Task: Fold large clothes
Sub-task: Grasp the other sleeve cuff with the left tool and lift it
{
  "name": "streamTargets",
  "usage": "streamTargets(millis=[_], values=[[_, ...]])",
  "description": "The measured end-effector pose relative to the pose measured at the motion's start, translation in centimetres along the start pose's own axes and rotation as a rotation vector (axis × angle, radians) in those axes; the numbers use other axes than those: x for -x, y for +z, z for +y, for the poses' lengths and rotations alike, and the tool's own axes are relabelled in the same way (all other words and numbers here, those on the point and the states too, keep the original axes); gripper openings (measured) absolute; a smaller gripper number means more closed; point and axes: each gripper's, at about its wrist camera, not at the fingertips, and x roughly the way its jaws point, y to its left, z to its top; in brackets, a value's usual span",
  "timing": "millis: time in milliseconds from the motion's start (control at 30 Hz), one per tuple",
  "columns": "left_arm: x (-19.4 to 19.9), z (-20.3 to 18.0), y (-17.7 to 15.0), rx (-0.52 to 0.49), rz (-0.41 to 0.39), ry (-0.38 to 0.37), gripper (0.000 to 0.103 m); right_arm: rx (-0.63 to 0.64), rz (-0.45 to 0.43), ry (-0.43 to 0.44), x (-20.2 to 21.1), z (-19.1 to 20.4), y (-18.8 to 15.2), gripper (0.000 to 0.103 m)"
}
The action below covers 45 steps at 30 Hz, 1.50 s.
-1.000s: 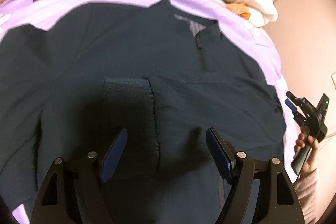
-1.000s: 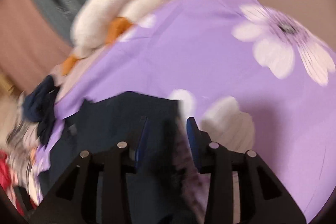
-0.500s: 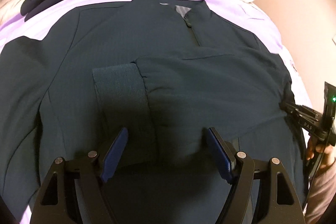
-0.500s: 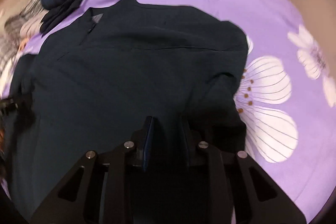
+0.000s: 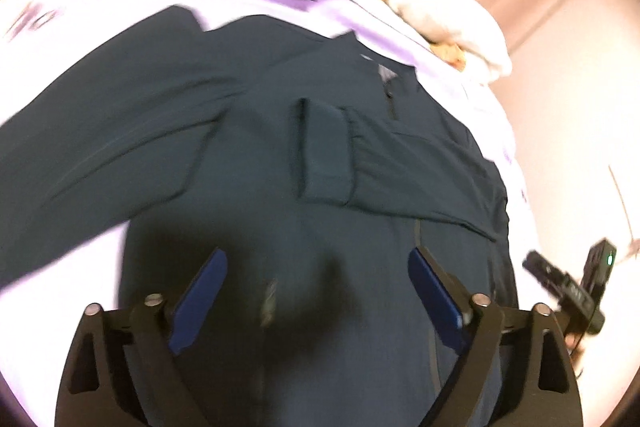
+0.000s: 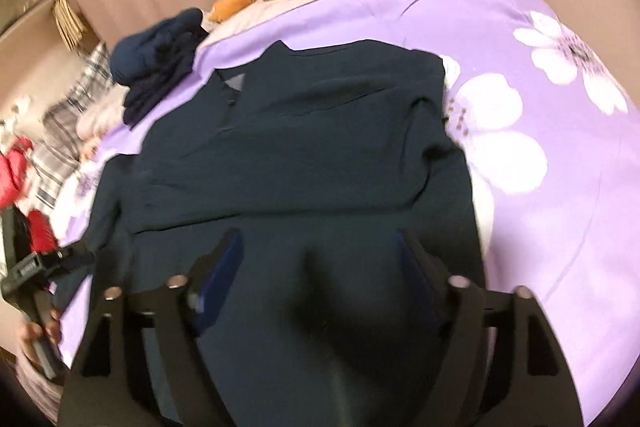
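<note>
Dark teal jacket (image 6: pixel 304 155), purple white-flowered bedspread (image 6: pixel 560 187)

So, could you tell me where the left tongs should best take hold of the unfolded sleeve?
Probably at the sleeve end, coming from the jacket's left: it lies flat and spread out over the bedspread, its end out of frame, while the other cuff is already folded across.

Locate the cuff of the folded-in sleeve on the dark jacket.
In the left wrist view the ribbed cuff lies across the chest of the jacket, just left of the zipper and below the collar.
</note>
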Motion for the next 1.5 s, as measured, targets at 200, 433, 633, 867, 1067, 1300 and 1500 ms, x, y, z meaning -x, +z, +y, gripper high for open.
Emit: streamTargets(millis=[200, 433, 633, 867, 1067, 1300, 1500], values=[[2.6, 2.8, -3.6, 0.086, -0.011, 0.006, 0.095, -0.149, 0.003, 0.099, 2.1, 0.8, -5.0, 0.092], [6.4, 8.3, -6.4, 0.282, -0.089, 0.015, 0.097, -0.256, 0.027, 0.177, 3.5, 2.9, -10.0, 0.093], [10.5, 14.8, -7.9, 0.481, -0.212, 0.066, 0.098, -0.26, 0.022, 0.211, 4.8, 4.6, -11.0, 0.094], [13.9, 22.0, -10.7, 0.738, -0.33, 0.038, 0.098, -0.207, 0.037, 0.229, 5.3, 6.5, -11.4, 0.094], [15.4, 25.7, -12.0, 0.853, -0.384, -0.046, 0.098, -0.209, 0.049, 0.221, 5.3, 6.9, -11.7, 0.094], [15.1, 27.2, -11.1, 0.893, -0.424, -0.097, 0.098, -0.21, 0.057, 0.212, 5.3, 7.2, -11.8, 0.094], [14.7, 28.2, -10.2, 0.872, -0.447, -0.099, 0.098, -0.207, 0.054, 0.201, 5.4, 7.2, -11.8, 0.094]])
